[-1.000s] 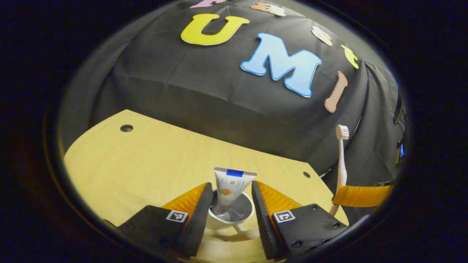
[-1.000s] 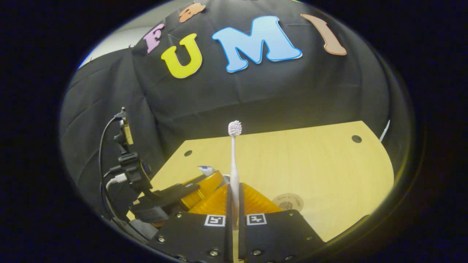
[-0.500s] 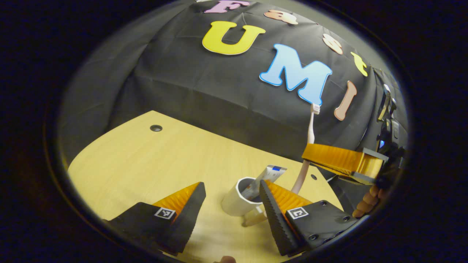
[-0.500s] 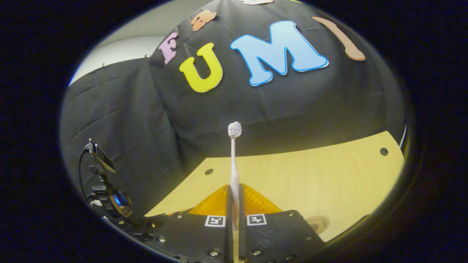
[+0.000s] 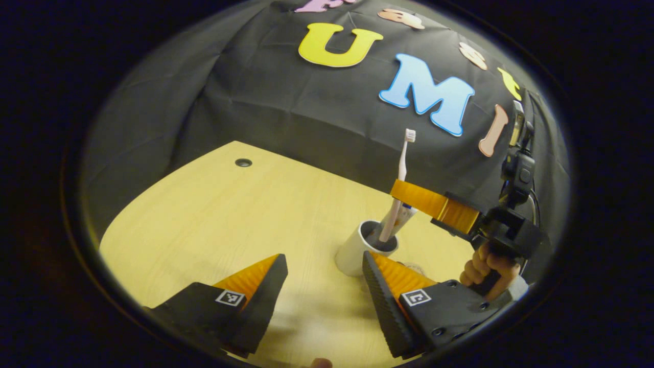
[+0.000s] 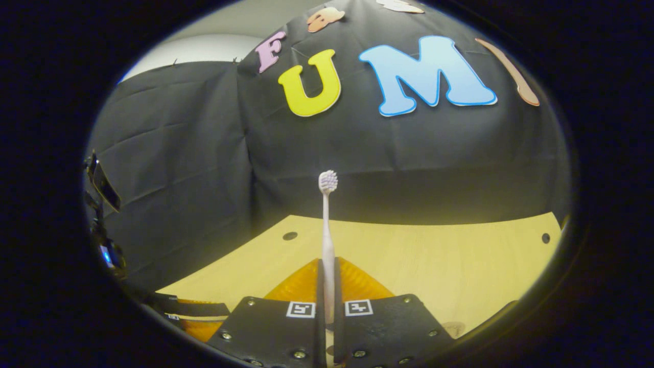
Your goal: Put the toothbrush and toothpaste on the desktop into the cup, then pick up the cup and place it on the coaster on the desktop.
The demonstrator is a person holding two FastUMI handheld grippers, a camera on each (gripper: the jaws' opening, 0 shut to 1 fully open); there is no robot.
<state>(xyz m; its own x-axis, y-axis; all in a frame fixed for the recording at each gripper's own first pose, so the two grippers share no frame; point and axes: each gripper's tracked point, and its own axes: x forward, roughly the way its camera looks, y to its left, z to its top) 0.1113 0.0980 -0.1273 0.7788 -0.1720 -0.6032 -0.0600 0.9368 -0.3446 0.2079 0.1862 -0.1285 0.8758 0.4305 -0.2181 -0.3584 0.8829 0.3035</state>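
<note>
A white cup stands on the wooden desktop, just beyond my left gripper, which is open and holds nothing. The toothpaste tube leans inside the cup, mostly hidden. My right gripper hovers above the cup, shut on the white toothbrush; the handle's lower end dips into the cup's mouth. In the right gripper view the toothbrush stands upright, bristles on top, between the shut fingers of the right gripper. The coaster's edge peeks out at the lower right.
A person's hand holds the right gripper's handle, right of the cup. Small round holes mark the desktop's far corners. The left gripper shows low at the left in the right gripper view. Black cloth walls the back.
My left gripper drew back from the cup, leaving the toothpaste inside. My right gripper carried the toothbrush over the cup and lowered its handle into the mouth.
</note>
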